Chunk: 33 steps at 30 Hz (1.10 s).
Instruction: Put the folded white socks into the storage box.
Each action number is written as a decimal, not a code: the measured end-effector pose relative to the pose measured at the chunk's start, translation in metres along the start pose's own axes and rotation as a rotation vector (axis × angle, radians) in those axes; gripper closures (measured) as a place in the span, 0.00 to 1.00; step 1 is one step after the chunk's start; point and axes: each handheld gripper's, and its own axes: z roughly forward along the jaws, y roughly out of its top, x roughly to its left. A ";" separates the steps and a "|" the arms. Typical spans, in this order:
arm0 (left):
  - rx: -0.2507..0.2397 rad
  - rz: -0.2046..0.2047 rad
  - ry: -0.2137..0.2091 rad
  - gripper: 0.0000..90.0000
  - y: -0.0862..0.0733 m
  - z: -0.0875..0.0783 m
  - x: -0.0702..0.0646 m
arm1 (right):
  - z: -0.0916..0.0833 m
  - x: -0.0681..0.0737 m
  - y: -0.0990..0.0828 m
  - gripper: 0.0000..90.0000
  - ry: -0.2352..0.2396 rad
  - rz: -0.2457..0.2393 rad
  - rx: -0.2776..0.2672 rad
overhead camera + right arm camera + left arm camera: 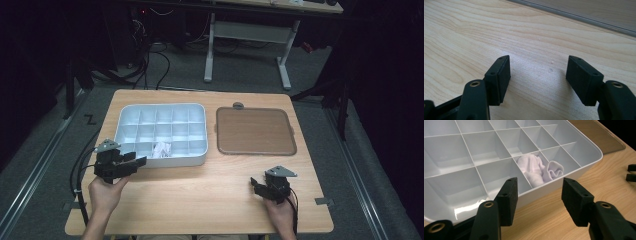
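A wooden surface [200, 190] holds a white divided tray [161, 131]; a crumpled white cloth [540, 168] lies in a front compartment; the left claw [539, 195] gapes empty just before it; the right claw [539, 75] stands apart, empty, well away.

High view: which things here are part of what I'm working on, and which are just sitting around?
In the job:
- white cloth, in a front-row compartment
- divided tray
- left gripper, jaws open, empty, at the tray's front wall

Lying about:
- brown lid, flat beside the tray
- right gripper, open over bare table
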 end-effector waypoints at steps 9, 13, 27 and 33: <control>-0.005 -0.026 -0.005 0.52 -0.006 -0.007 0.003 | 0.000 0.000 0.000 0.41 0.000 0.000 0.000; -0.005 -0.027 -0.006 0.52 -0.009 -0.010 0.004 | 0.000 0.000 0.000 0.41 0.000 0.000 0.000; -0.006 -0.055 -0.001 0.51 -0.019 -0.014 0.011 | 0.000 0.000 0.000 0.41 -0.001 0.000 0.000; 0.000 -0.062 0.003 0.50 -0.023 -0.016 0.015 | 0.000 0.000 0.000 0.41 -0.001 0.000 0.000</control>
